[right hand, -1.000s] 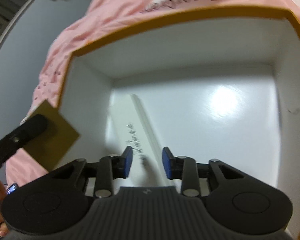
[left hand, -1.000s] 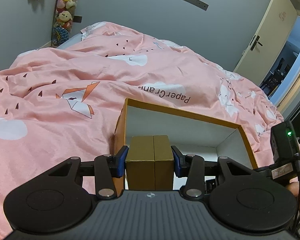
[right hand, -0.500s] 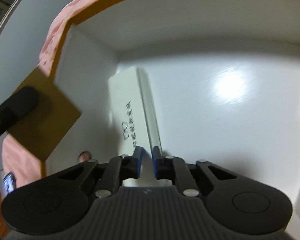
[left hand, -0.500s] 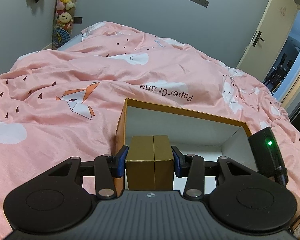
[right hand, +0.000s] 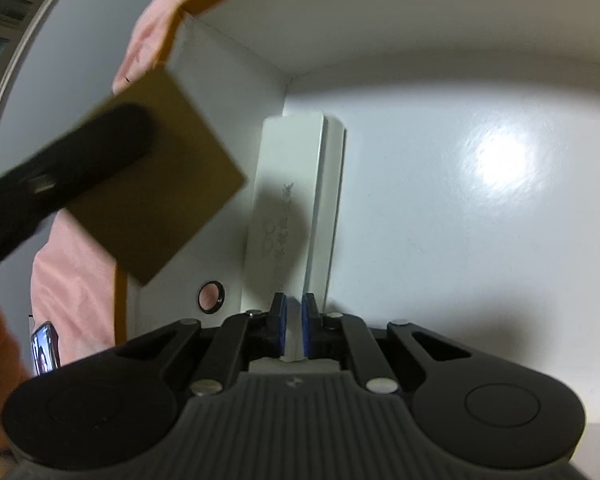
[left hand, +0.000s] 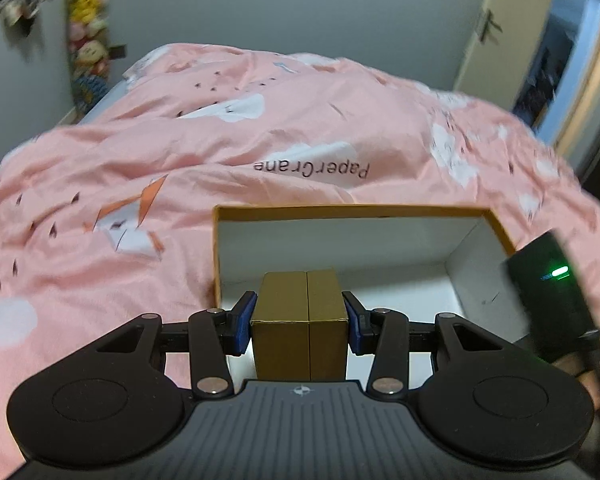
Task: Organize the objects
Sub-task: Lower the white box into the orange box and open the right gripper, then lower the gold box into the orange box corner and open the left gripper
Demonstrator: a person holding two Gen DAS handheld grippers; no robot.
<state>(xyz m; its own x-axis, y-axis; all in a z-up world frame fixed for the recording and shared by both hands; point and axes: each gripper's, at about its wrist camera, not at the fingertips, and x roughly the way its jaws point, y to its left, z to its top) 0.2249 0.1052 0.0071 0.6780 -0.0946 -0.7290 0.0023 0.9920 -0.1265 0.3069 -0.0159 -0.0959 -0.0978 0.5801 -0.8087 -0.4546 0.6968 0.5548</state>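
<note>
Left wrist view. The left gripper (left hand: 300, 322) grasps a small brown box (left hand: 300, 332) between its blue pads and holds it at the near left corner of the open storage box (left hand: 352, 211), which sits on the pink bed cover (left hand: 180, 152) just ahead of the gripper. The brown box is not yet set down, so this placement appears unfinished. Compared with one second ago, the storage box lies more squarely ahead of the gripper, the view is rolled, and the grip on the brown box is unchanged.

Right wrist view. The right gripper (right hand: 293, 328) is clenched on the near end of a long white box (right hand: 292, 208), which lies on the floor of the storage box beside its left wall. The brown box (right hand: 156, 176) hangs up and to the left of this gripper. One item is thus inside, one pending. A second ago these jaws stood apart around the white box; now they pinch it.
</note>
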